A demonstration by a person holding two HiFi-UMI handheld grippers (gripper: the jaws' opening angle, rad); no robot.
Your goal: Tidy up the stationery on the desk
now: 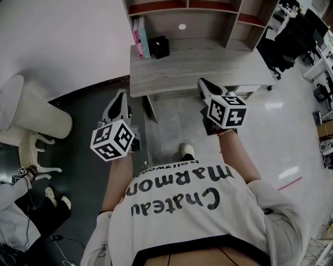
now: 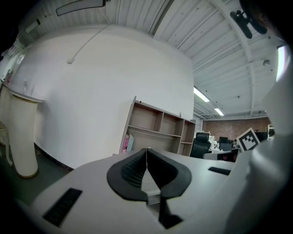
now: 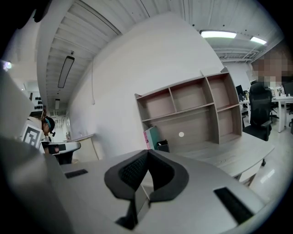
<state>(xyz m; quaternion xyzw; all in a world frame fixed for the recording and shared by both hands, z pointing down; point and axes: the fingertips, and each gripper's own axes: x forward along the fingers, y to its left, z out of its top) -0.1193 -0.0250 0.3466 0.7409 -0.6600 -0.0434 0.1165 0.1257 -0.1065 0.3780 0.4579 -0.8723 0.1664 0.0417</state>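
Note:
A grey wooden desk (image 1: 208,65) with a shelf unit (image 1: 208,15) stands ahead of me. At its back left stand upright pink and teal books (image 1: 139,36) with a black box-shaped holder (image 1: 158,47) beside them. The books (image 3: 152,137) and the holder (image 3: 163,146) also show in the right gripper view, and the books (image 2: 126,142) in the left gripper view. My left gripper (image 1: 123,94) is held in the air just short of the desk's front left corner. My right gripper (image 1: 202,83) reaches the desk's front edge. Both grippers, left (image 2: 147,150) and right (image 3: 147,151), are shut with nothing between the jaws.
A white curved chair or stand (image 1: 31,111) sits on the floor at the left, with another person's legs (image 1: 31,208) below it. Black office chairs (image 1: 291,39) and more desks stand at the right. A small white dot (image 1: 182,26) marks the shelf's back panel.

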